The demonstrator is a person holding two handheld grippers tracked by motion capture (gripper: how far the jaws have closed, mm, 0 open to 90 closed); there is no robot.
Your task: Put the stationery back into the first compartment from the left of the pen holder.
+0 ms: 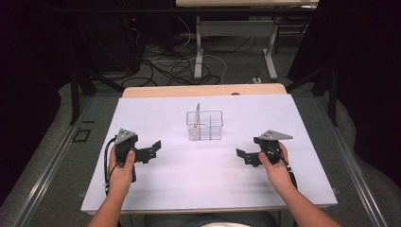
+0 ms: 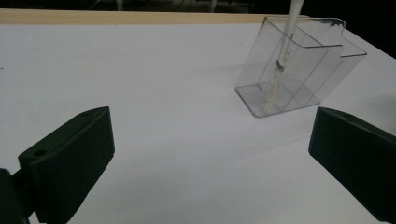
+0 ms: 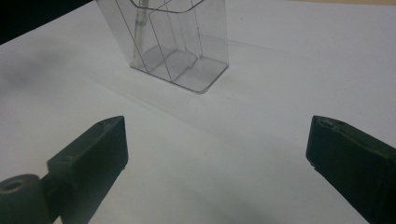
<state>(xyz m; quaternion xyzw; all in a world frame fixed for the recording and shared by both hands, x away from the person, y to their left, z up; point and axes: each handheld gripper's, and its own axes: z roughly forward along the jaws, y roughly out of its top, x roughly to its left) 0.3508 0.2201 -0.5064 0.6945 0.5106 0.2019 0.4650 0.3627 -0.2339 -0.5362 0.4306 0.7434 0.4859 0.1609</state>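
A clear plastic container (image 1: 204,125) with inner dividers stands in the middle of the white table (image 1: 198,189). A thin white stick (image 1: 198,112) stands upright in its left compartment. My left gripper (image 1: 150,151) lies low on the table to the container's left, jaws pointing towards it. In the left gripper view, the left gripper (image 2: 210,135) is open and empty, with the container (image 2: 299,70) and stick (image 2: 280,60) farther ahead. My right gripper (image 1: 245,157) rests to the container's right. It is open (image 3: 217,140) with nothing between its jaws, and the container (image 3: 187,46) lies beyond.
The table's wooden far edge (image 1: 203,90) borders the white sheet. Beyond it stand the legs of another table (image 1: 198,47), with cables (image 1: 175,66) on the floor. Dark frames and rails flank both sides.
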